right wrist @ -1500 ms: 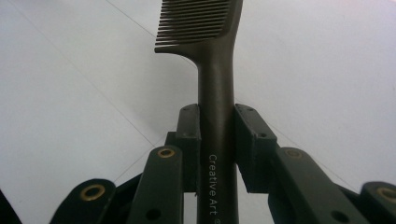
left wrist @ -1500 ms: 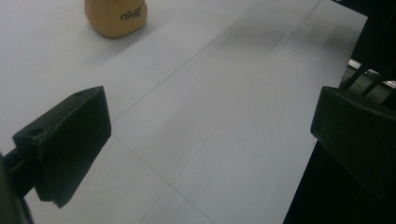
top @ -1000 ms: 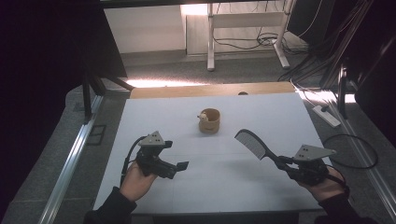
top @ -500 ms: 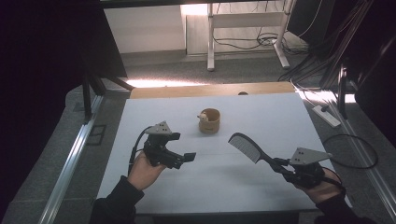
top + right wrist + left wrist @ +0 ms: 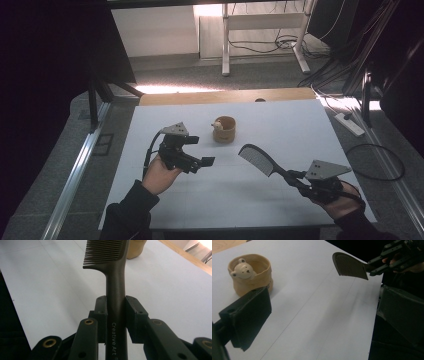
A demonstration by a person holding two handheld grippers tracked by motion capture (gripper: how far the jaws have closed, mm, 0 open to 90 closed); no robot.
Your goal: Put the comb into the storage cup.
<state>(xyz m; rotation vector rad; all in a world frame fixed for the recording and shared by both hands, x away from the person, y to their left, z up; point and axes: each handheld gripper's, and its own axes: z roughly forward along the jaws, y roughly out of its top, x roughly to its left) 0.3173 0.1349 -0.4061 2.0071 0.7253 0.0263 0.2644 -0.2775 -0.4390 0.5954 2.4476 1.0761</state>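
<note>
The right gripper (image 5: 116,307) pinches the handle of a dark brown plastic comb (image 5: 110,255), one black jaw on each side of it. White letters on the handle read "Creative Art". In the high view this right gripper (image 5: 296,176) is at about 4 o'clock on the bench, held in a hand in a dark sleeve, and the comb (image 5: 257,159) is up in the air, not touching the bench. Its long axis runs from the gripper toward 10 o'clock, with the wide toothed end farthest from the hand. The teeth are thin, straight and close together.

The left gripper (image 5: 200,152) is at about 8 o'clock, held above the bench by the other hand. Its jaws are spread wide apart with nothing between them. In the left gripper view its flat black jaws stand at either side.

Between the two grippers and a bit farther back, near the middle, stands a small round tan cloth cup with a little cream bear head on its rim (image 5: 223,129). It looks soft and a little wrinkled. It is well apart from the comb.

The bench (image 5: 280,120) is flat, smooth and white, with a pale wooden strip along the far edge. The grey floor (image 5: 175,75) around it has black cables, white table legs and a white power strip (image 5: 349,124) at 3 o'clock.
</note>
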